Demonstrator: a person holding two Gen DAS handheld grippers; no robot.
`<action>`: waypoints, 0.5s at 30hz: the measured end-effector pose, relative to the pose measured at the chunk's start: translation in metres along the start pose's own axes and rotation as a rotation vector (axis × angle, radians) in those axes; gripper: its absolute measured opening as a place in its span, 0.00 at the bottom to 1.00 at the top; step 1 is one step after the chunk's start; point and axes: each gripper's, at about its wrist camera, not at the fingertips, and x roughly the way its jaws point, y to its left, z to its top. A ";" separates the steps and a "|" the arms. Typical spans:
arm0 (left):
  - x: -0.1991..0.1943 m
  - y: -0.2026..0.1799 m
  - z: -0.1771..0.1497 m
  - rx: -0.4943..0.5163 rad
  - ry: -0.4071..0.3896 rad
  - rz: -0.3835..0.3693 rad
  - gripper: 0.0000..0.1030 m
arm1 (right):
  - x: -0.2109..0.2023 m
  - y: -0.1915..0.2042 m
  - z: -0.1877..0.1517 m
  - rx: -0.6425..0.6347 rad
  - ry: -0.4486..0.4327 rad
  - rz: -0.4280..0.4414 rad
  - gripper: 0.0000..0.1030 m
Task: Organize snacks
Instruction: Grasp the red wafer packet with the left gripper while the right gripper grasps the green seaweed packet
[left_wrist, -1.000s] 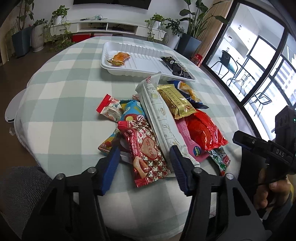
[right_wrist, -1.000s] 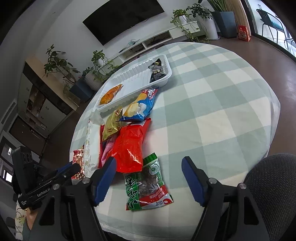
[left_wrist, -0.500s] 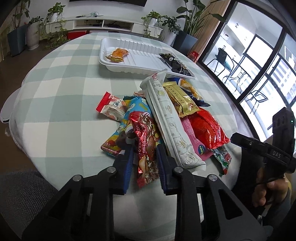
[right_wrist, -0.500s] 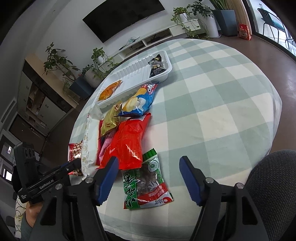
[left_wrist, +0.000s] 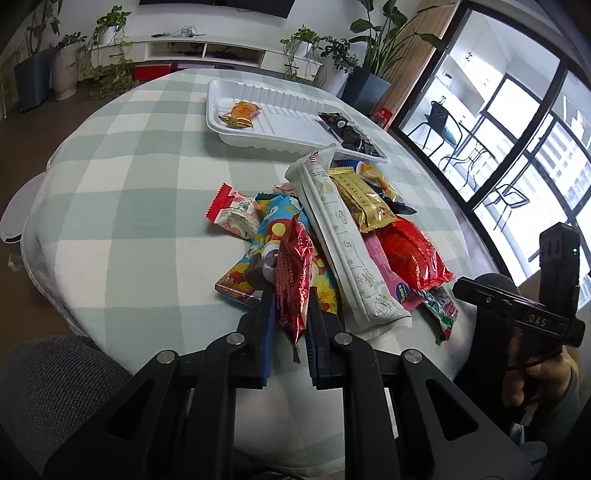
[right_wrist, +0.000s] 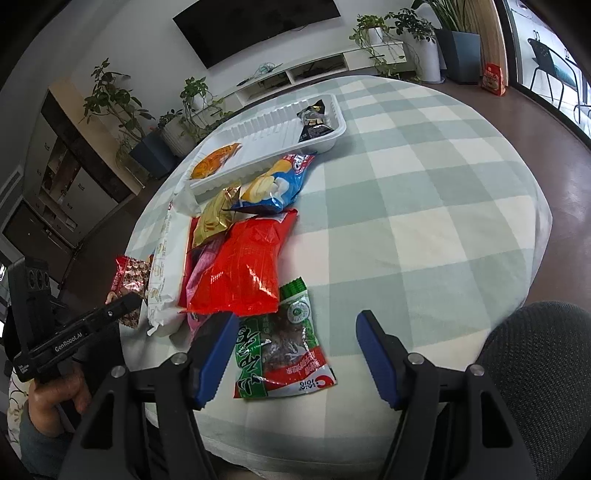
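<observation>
My left gripper (left_wrist: 290, 310) is shut on a red foil snack packet (left_wrist: 293, 275), squeezed edge-on between the blue pads and lifted off the snack pile; it also shows in the right wrist view (right_wrist: 127, 282). The pile holds a long white packet (left_wrist: 343, 243), a gold packet (left_wrist: 364, 201) and a red bag (left_wrist: 413, 254). A white tray (left_wrist: 280, 122) at the far side holds an orange packet (left_wrist: 240, 112) and a dark packet (left_wrist: 347, 129). My right gripper (right_wrist: 295, 343) is open over a green seaweed packet (right_wrist: 277, 347), not touching it.
A blue chip bag (right_wrist: 275, 182) lies against the tray (right_wrist: 332, 136). A grey chair back (right_wrist: 535, 369) is at the near right. The round table with checked cloth (right_wrist: 424, 192) has its edge close to both grippers. Plants and a TV shelf stand beyond.
My left gripper closed on the red foil packet and lifted it, turning it edge-on. My right gripper stayed open and shifted slightly over the green packet.
</observation>
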 end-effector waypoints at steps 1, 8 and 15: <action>-0.001 0.000 -0.001 -0.001 -0.003 0.000 0.13 | 0.001 0.000 0.000 -0.002 0.006 -0.003 0.67; -0.001 -0.005 -0.001 0.007 -0.013 0.005 0.13 | 0.010 0.002 -0.004 -0.009 0.042 -0.011 0.67; -0.001 -0.006 0.000 0.003 -0.019 0.016 0.14 | 0.010 0.004 -0.006 -0.016 0.050 -0.026 0.72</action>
